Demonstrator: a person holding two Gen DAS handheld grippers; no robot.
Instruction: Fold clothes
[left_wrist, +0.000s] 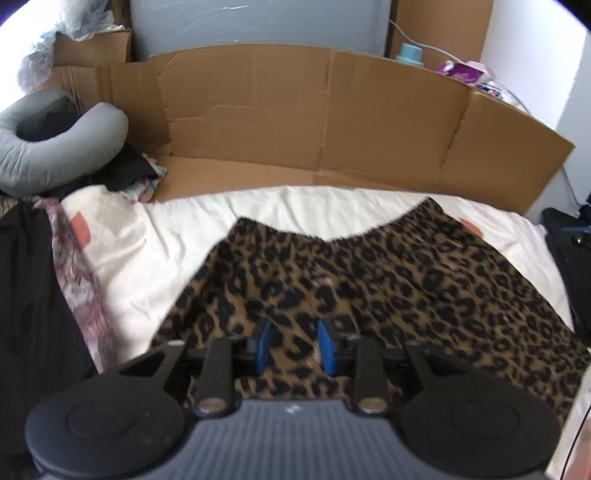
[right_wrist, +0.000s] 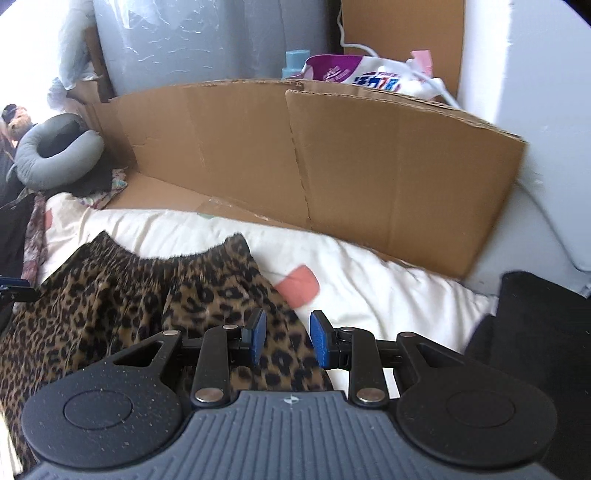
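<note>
A leopard-print garment (left_wrist: 388, 280) lies spread flat on a white bedsheet (left_wrist: 207, 221), its elastic waistband toward the cardboard at the back. My left gripper (left_wrist: 293, 341) is open and hovers over the garment's near left part, blue pads apart with only fabric seen below them. In the right wrist view the same leopard-print garment (right_wrist: 122, 295) fills the lower left. My right gripper (right_wrist: 288, 338) is open over its right edge, where the cloth meets the white bedsheet (right_wrist: 369, 288). Nothing is held in either gripper.
A folded-out cardboard sheet (left_wrist: 332, 118) stands as a wall behind the bed. A grey neck pillow (left_wrist: 55, 147) and a pile of dark and patterned clothes (left_wrist: 40, 280) sit at the left. A black object (right_wrist: 539, 332) lies at the right. A detergent bag (right_wrist: 354, 74) stands behind the cardboard.
</note>
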